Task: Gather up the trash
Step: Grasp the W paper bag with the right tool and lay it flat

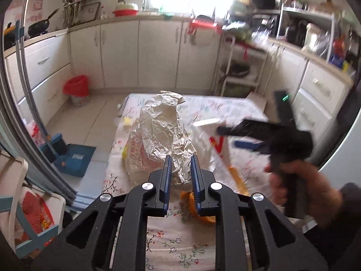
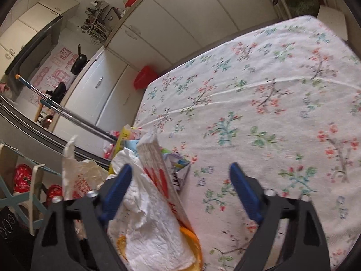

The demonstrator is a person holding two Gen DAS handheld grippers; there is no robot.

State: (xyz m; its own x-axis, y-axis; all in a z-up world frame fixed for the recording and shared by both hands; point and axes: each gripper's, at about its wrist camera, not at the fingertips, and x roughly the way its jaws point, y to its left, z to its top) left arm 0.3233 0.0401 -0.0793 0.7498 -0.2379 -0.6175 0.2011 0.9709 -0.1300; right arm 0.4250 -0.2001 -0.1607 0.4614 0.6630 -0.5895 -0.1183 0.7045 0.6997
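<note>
On tablecloth (image 2: 259,94) | orange basin (image 2: 194,241): crumpled bag (image 1: 158,135) | left gripper (image 1: 181,171) pinching bag | right gripper (image 2: 180,180) spread

Your left claw (image 1: 181,167) points forward, its blue pads (image 1: 167,171) narrowly parted around crumpled wrap. Your right claw (image 2: 180,180) gapes wide, tilted; your right hand (image 1: 300,192) grips its handle, blurred.

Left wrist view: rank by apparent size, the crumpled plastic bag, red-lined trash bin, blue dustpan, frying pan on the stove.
1. crumpled plastic bag, by far the largest, though it is closest to the camera.
2. blue dustpan.
3. red-lined trash bin.
4. frying pan.
Dustpan and bin look close; their ranking is unsure.
</note>
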